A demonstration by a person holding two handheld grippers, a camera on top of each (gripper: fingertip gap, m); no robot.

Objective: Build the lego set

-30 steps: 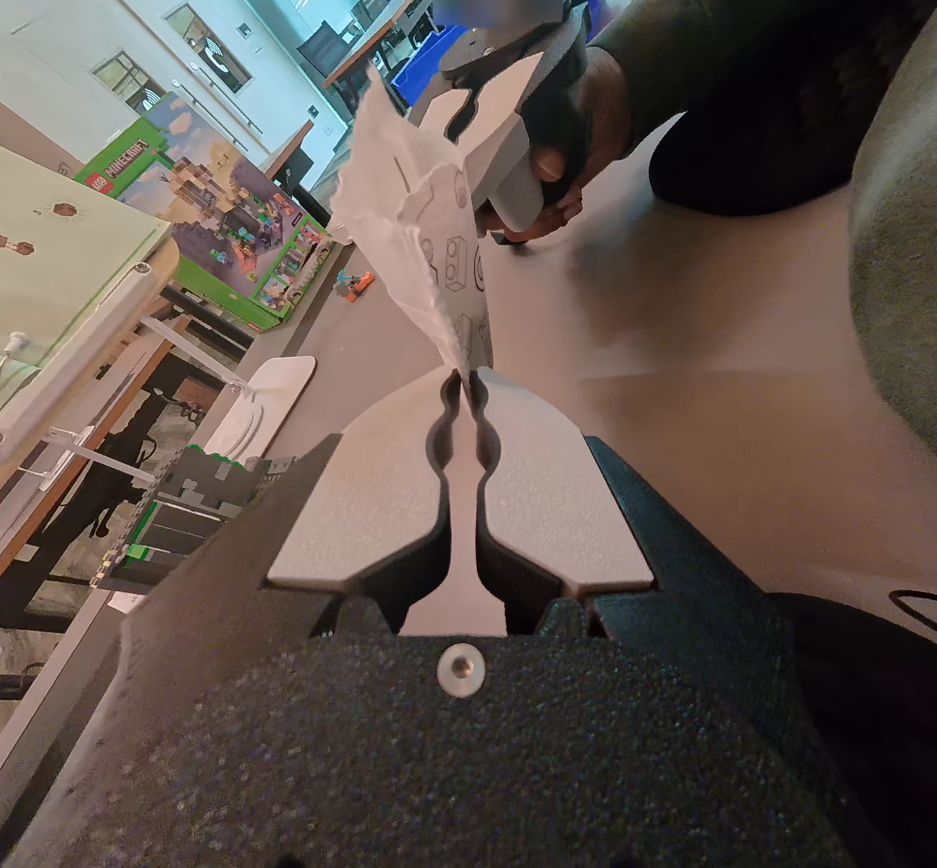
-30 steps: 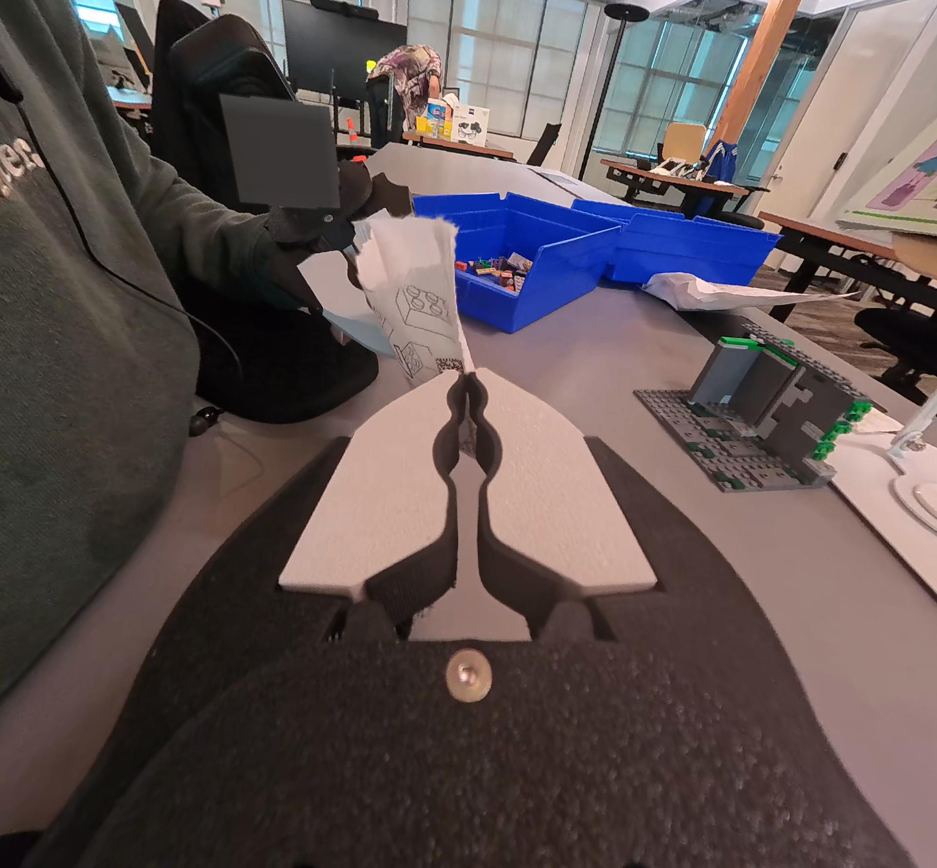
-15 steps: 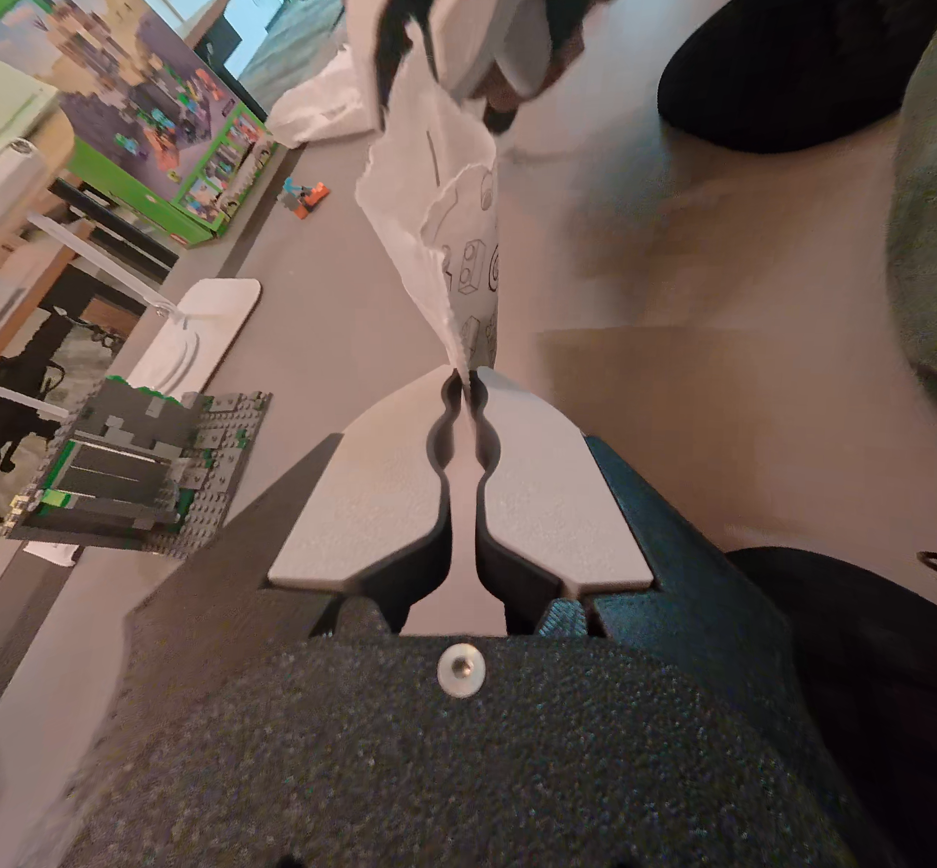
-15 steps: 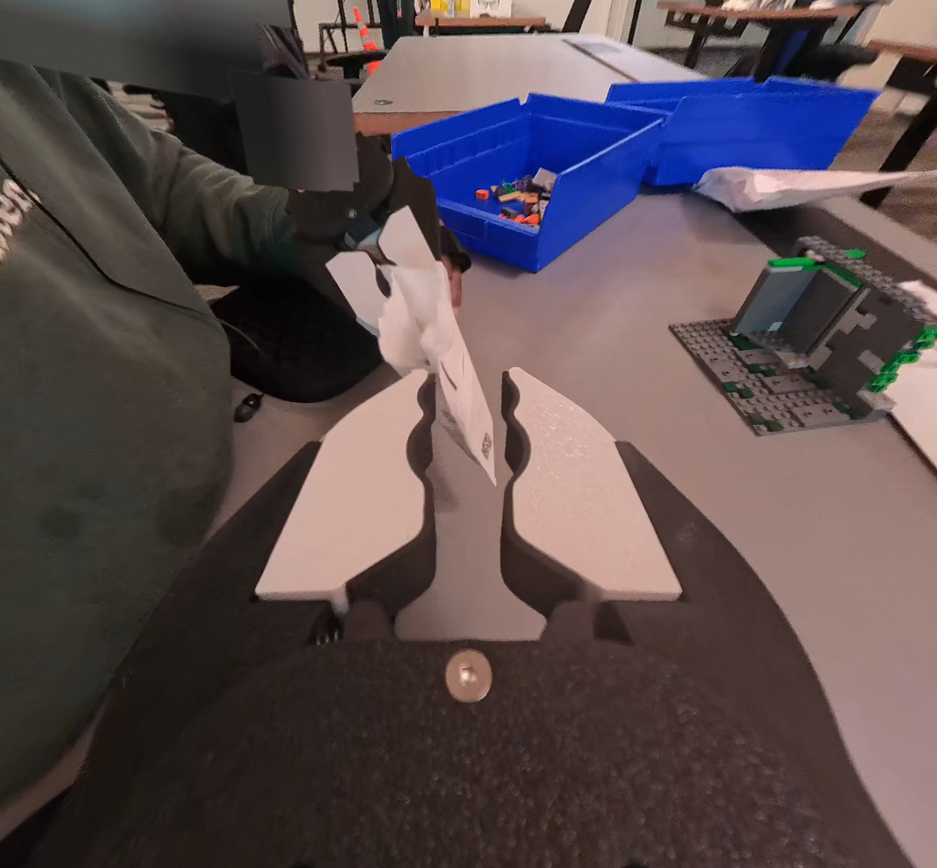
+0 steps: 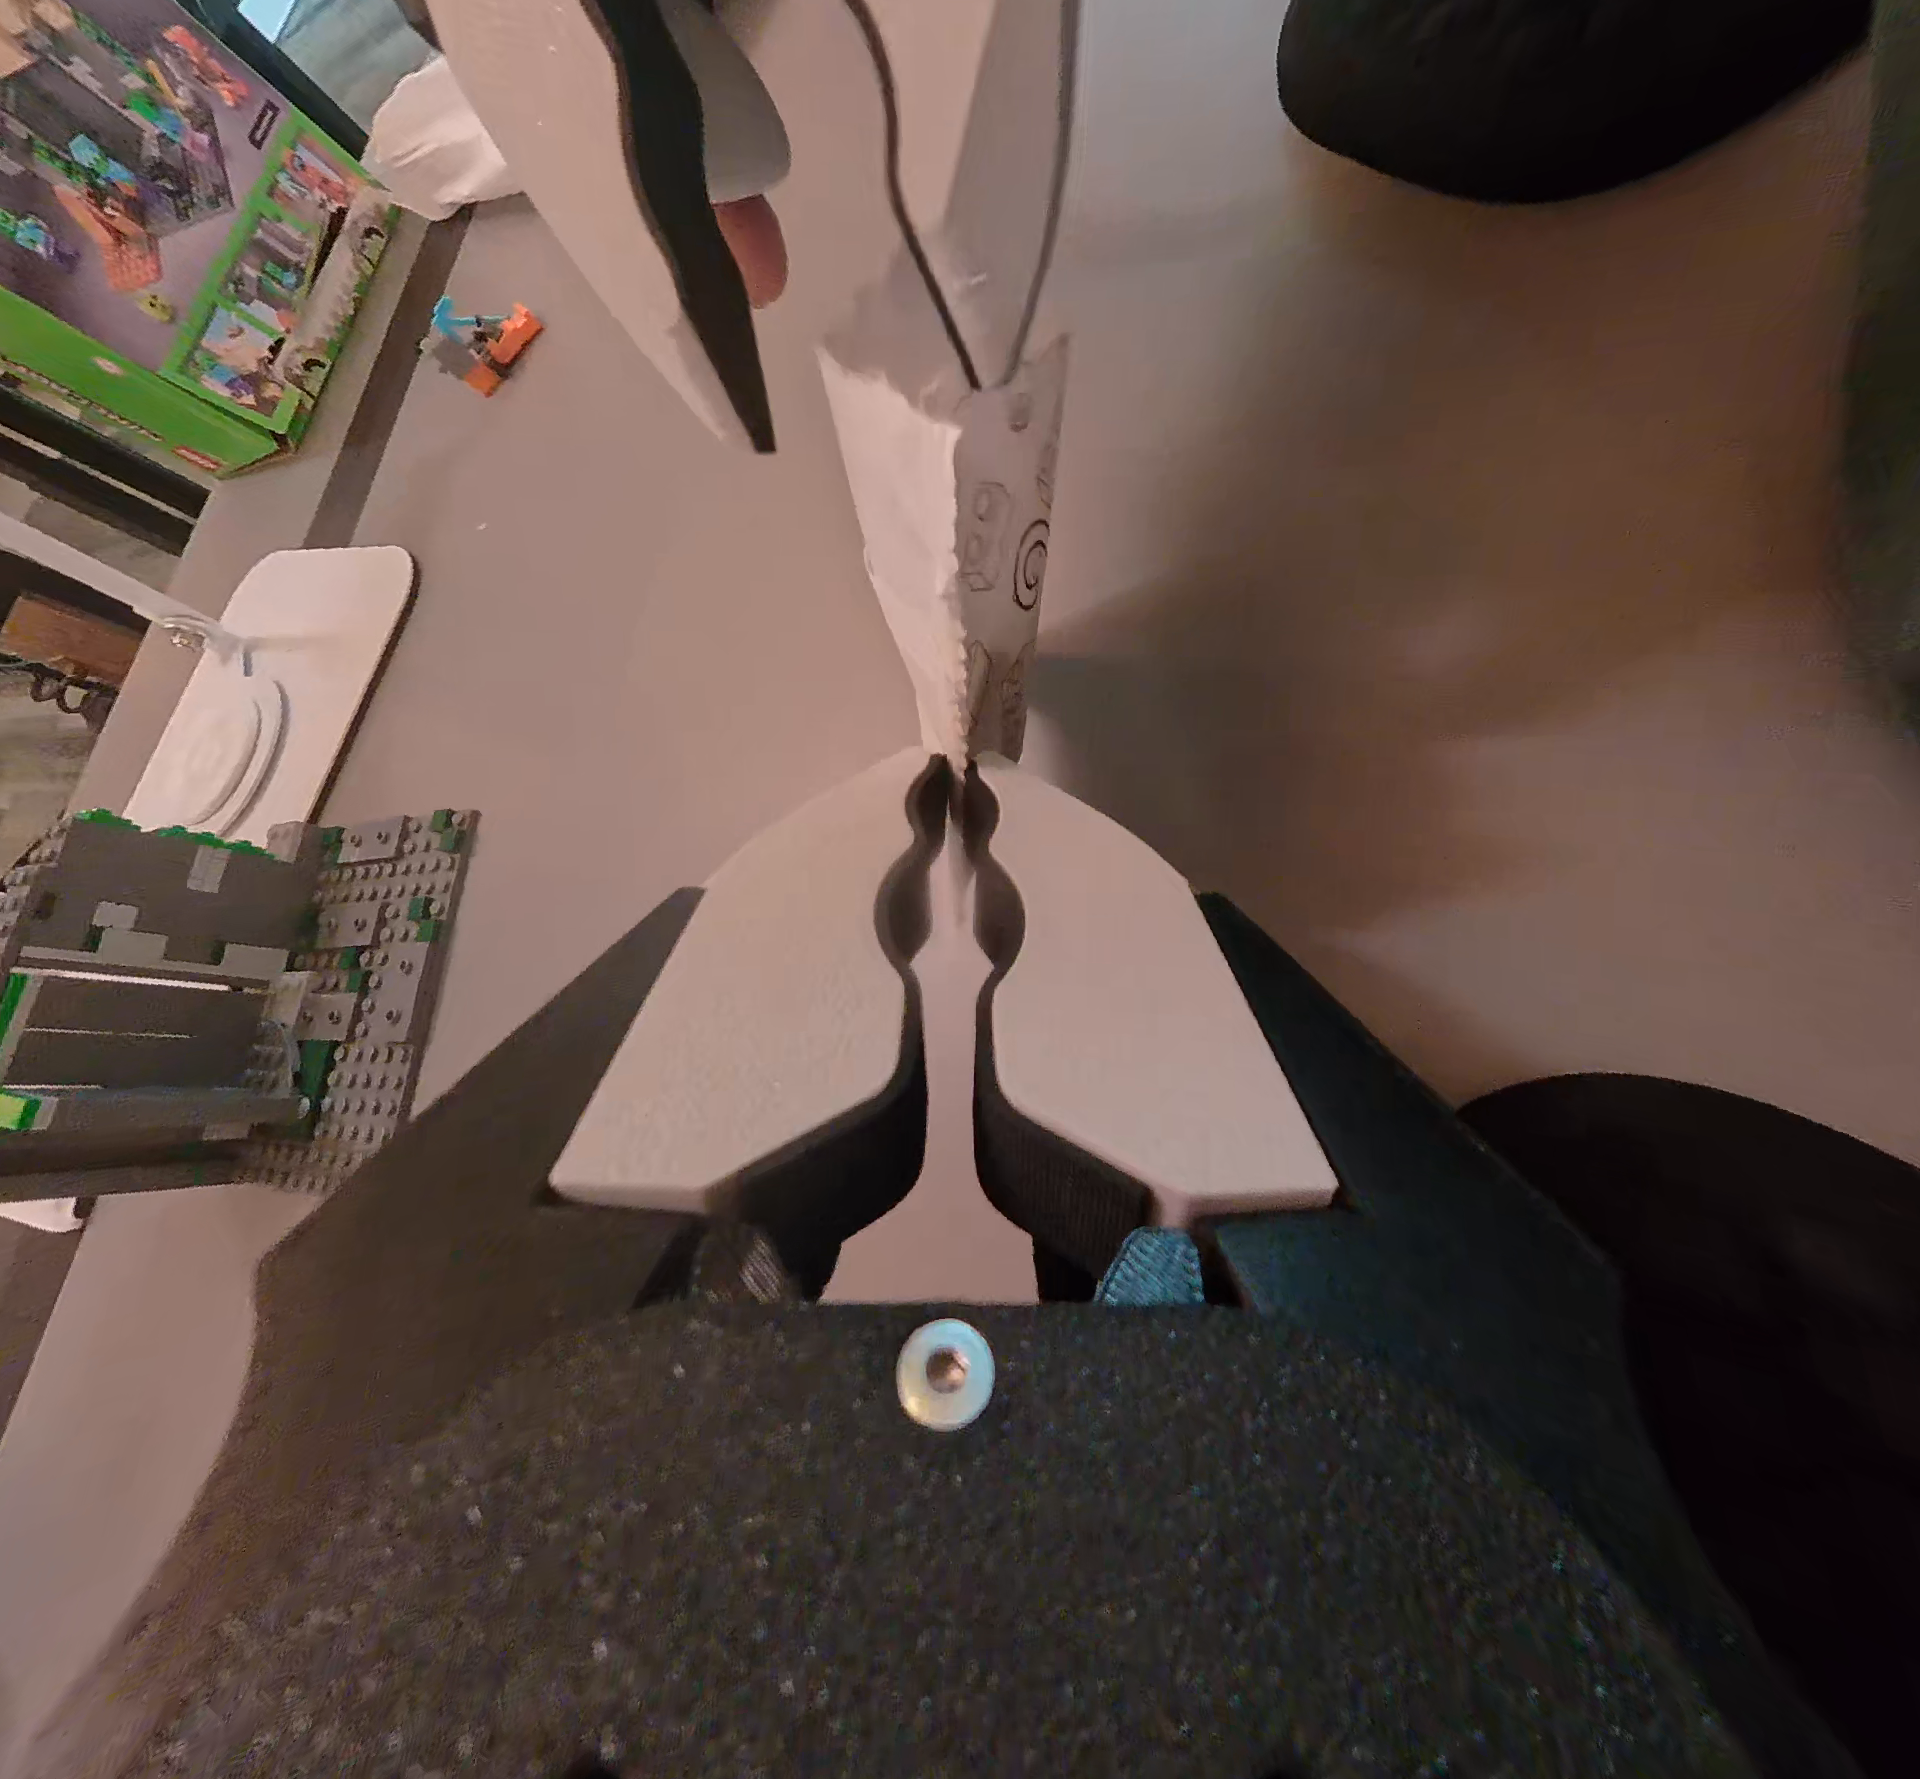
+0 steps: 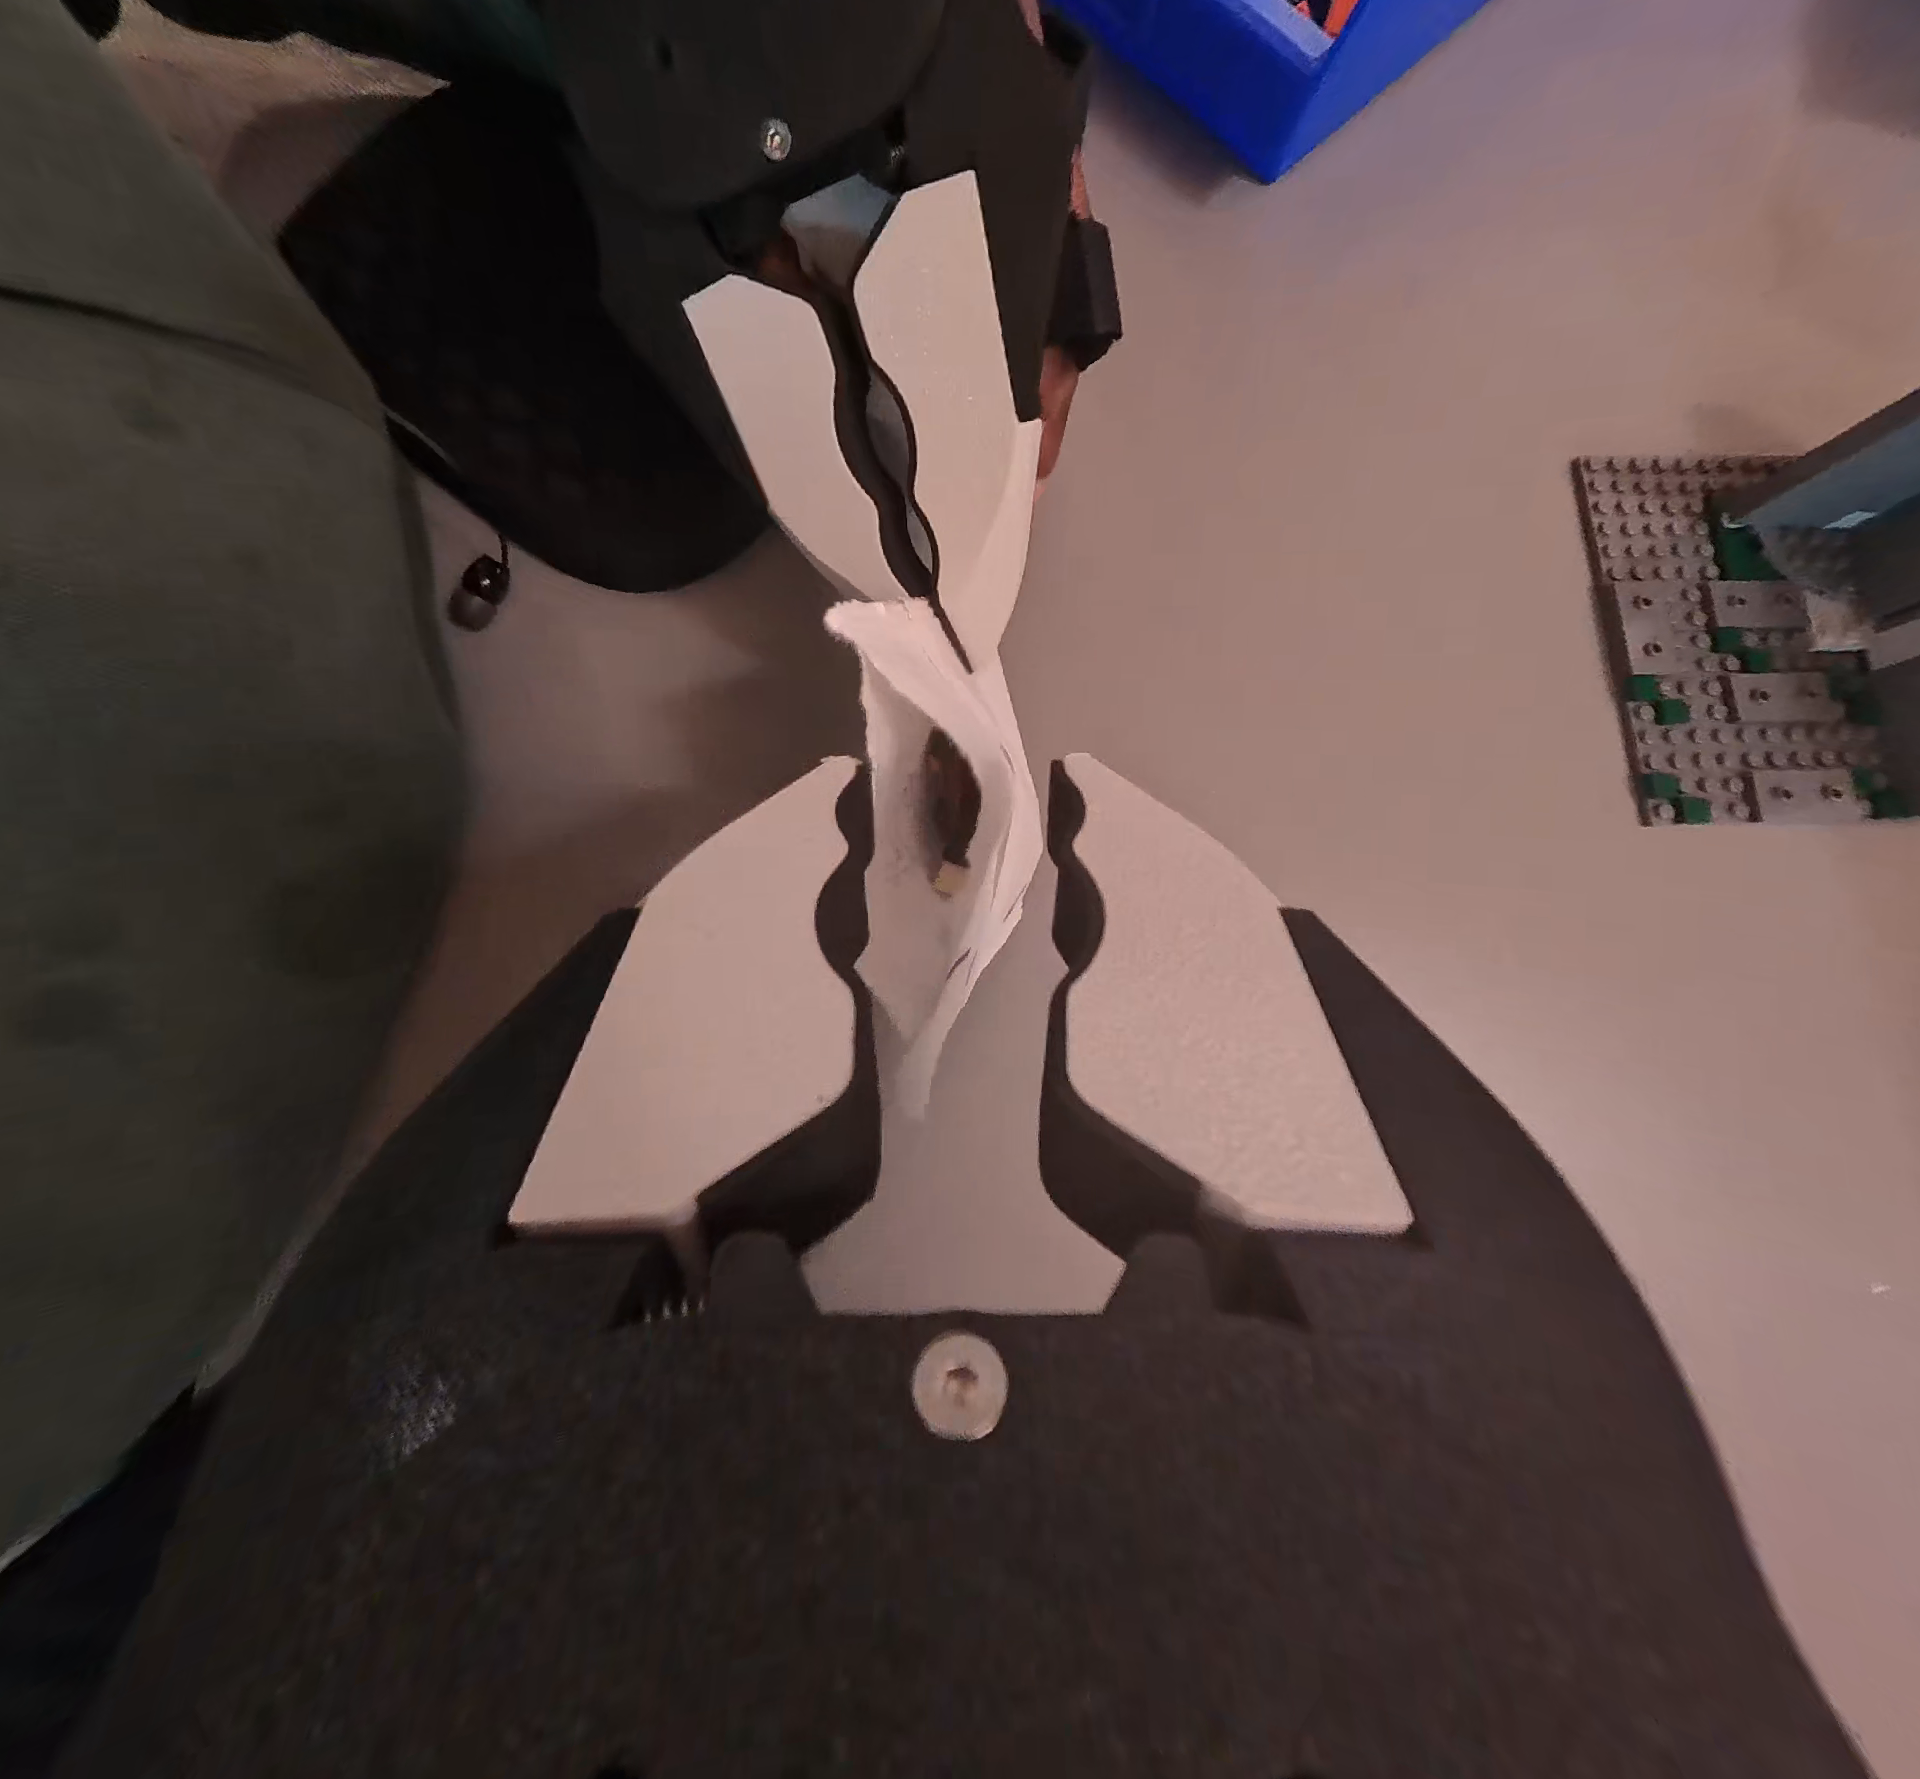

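White paper, torn along one edge and printed with brick outlines: that is the paper parts bag (image 5: 961, 566), and it hangs in the air between the two tools, above the grey bench (image 6: 1351, 586). The left gripper (image 5: 954, 765) has its fingers pressed together on the bag's lower corner. The right gripper (image 6: 956, 773) has its fingers spread, with the bag's open, twisted end dangling in the gap between them; I see no contact there. Through the torn mouth a dark piece or two shows inside the bag, too blurred to name.

The step in hand looks to me like emptying the bag. To do it well, I would close the right fingers on the free edge opposite the left's pinch, pull the mouth wide, then tip it low over the bench so the bricks do not bounce away. Tipping over the blue bin (image 6: 1226, 36) of loose bricks would mix them with the orange and grey ones already there.

The paper is thin and already ragged; a hard tug may rip it and scatter the contents.

The half-built grey model on its studded baseplate (image 6: 1704, 690) stands well apart to the right, and the green set box (image 5: 177, 202) leans at the bench's far edge.
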